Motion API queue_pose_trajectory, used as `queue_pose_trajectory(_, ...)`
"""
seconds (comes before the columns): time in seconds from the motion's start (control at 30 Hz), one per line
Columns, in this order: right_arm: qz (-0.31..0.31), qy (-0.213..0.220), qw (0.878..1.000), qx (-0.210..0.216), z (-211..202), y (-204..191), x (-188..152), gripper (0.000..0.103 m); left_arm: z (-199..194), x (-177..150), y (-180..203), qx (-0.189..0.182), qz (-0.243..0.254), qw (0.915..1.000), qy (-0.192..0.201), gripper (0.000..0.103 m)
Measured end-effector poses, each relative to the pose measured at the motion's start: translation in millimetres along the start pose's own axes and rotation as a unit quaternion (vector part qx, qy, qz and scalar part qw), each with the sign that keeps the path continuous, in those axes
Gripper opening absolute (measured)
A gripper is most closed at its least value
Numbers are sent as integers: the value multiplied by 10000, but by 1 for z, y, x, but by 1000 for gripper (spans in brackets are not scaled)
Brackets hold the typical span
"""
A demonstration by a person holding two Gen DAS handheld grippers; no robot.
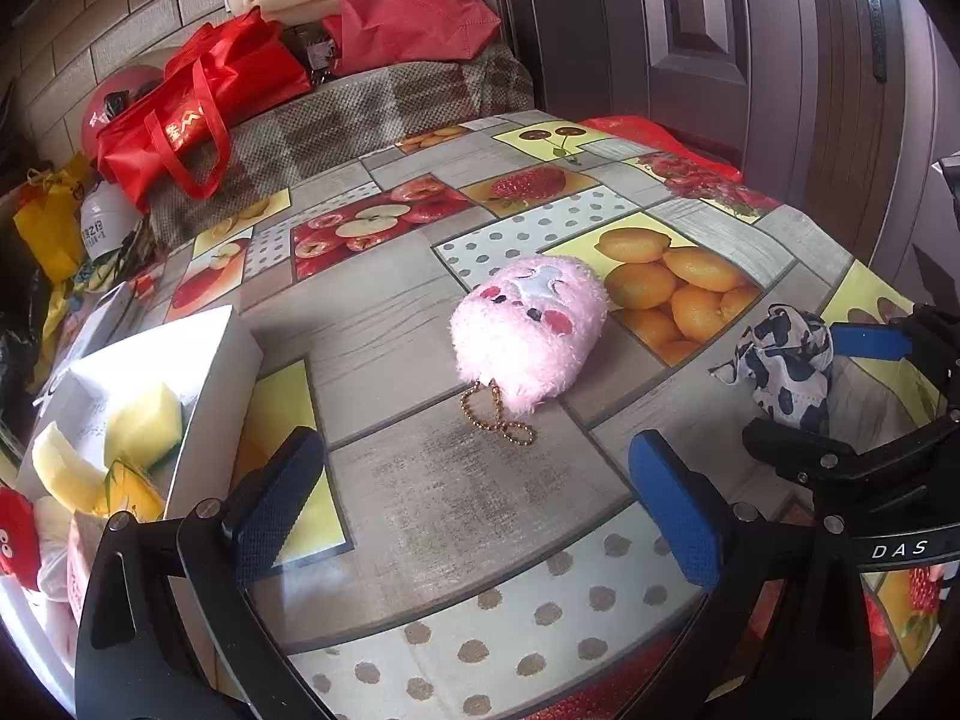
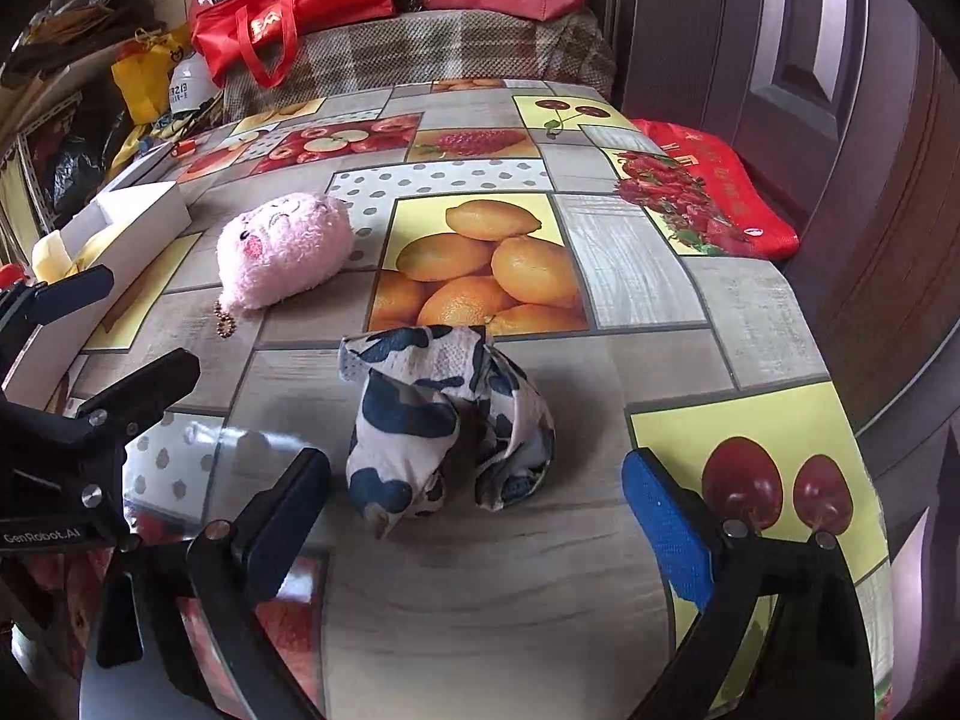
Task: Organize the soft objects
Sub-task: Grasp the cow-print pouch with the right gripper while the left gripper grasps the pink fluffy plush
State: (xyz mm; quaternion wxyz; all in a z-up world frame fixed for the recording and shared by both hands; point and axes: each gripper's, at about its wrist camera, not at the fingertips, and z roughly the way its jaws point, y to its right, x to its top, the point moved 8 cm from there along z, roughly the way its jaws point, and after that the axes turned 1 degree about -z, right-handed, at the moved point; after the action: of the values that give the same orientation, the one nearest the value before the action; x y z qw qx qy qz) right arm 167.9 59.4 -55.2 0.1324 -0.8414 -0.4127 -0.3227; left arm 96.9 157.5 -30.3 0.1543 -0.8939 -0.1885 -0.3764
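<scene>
A pink plush toy [image 1: 528, 336] with a gold bead chain lies on the fruit-print table, just ahead of my open, empty left gripper [image 1: 474, 480]. It also shows in the right wrist view [image 2: 282, 249]. A crumpled cow-print cloth [image 2: 444, 426] lies between and just ahead of the fingers of my open, empty right gripper [image 2: 480, 498]. The cloth shows in the left wrist view [image 1: 780, 360] too. A white box [image 1: 198, 384] at the left holds yellow sponges [image 1: 144, 426].
A red plush [image 1: 15, 531] and other items lie left of the box. Beyond the table's far edge a checked sofa [image 1: 372, 114] carries red bags [image 1: 198, 102]. A red bag [image 2: 720, 186] lies at the table's right edge. A dark door stands right.
</scene>
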Motion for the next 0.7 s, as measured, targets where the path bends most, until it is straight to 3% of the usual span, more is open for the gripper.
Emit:
queue_pose_trajectory(0.07, -28, 64, 10000, 22, 4, 4, 8, 70, 8, 6, 1, 4, 17, 10000, -42, 103)
queue_pose_trajectory(0.1, -23, 113, 9999, 64, 4, 6, 12, 51, 12, 9, 1, 24, 30, 10000, -37, 103)
queue_pose_trajectory(0.13, 17, 137, 9998, 141, 5, 8, 13, 46, 15, 13, 2, 42, 48, 10000, -19, 103)
queue_pose_trajectory(0.3, 376, 215, 9971, 629, 1, 15, 14, 42, 33, 31, 10, 108, 223, 9997, -25, 103)
queue_pose_trajectory(0.5, 423, 231, 9962, 732, 0, 12, 14, 42, 55, 43, 23, 213, 578, 9980, -172, 101)
queue_pose_trajectory(0.53, 434, 234, 9960, 746, 0, 12, 14, 42, 59, 42, 24, 192, 612, 9976, -263, 96)
queue_pose_trajectory(0.6, 464, 238, 9955, 786, 0, 13, 14, 42, 59, 41, 26, 87, 621, 9977, -270, 58)
queue_pose_trajectory(0.7, 438, 242, 9954, 823, -1, 11, 15, 37, 56, 42, 27, 40, 609, 9980, -175, 56)
